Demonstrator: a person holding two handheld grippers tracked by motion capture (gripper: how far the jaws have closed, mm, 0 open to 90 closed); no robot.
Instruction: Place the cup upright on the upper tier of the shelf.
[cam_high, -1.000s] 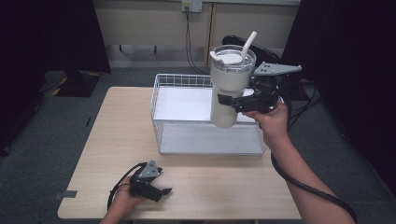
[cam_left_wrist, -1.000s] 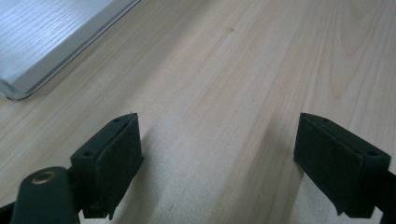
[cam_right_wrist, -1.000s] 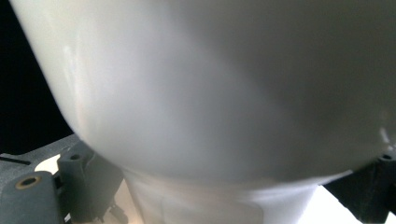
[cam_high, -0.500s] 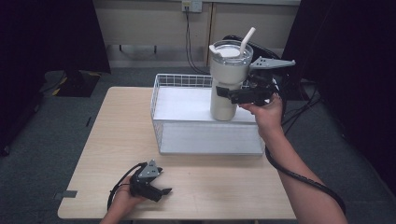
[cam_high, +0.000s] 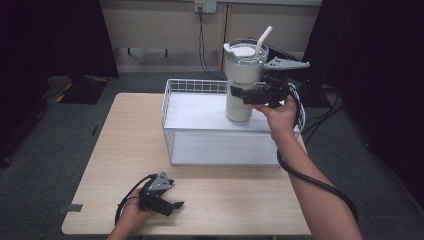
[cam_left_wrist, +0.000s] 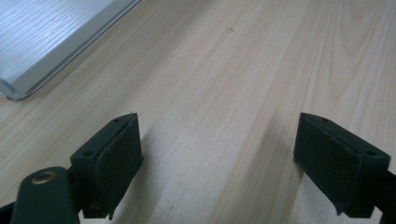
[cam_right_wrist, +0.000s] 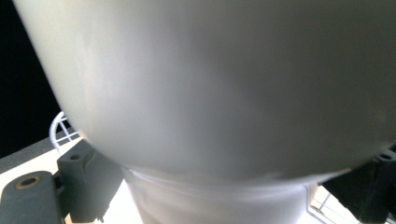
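A cream tumbler (cam_high: 241, 75) with a clear lid and a white straw stands upright over the far right part of the white wire basket (cam_high: 172, 117). My right gripper (cam_high: 239, 95) is shut on its body from the right. Whether its base touches the basket floor I cannot tell. In the right gripper view the tumbler (cam_right_wrist: 210, 84) sits between the two jaws of my right gripper (cam_right_wrist: 224, 196). My left gripper (cam_high: 174, 196) rests on the table's front left, open; its pads (cam_left_wrist: 114, 154) stand wide apart around my left gripper (cam_left_wrist: 219, 158), over bare wood.
The light wooden table (cam_high: 125, 150) carries the basket at its far middle. A corner of the basket (cam_left_wrist: 46, 37) lies ahead of the left gripper. Cables (cam_high: 310, 180) trail from the right gripper along the forearm. Dark floor surrounds the table.
The right gripper has carried the tumbler away from me and slightly left, deeper over the basket. The left gripper has stayed still.
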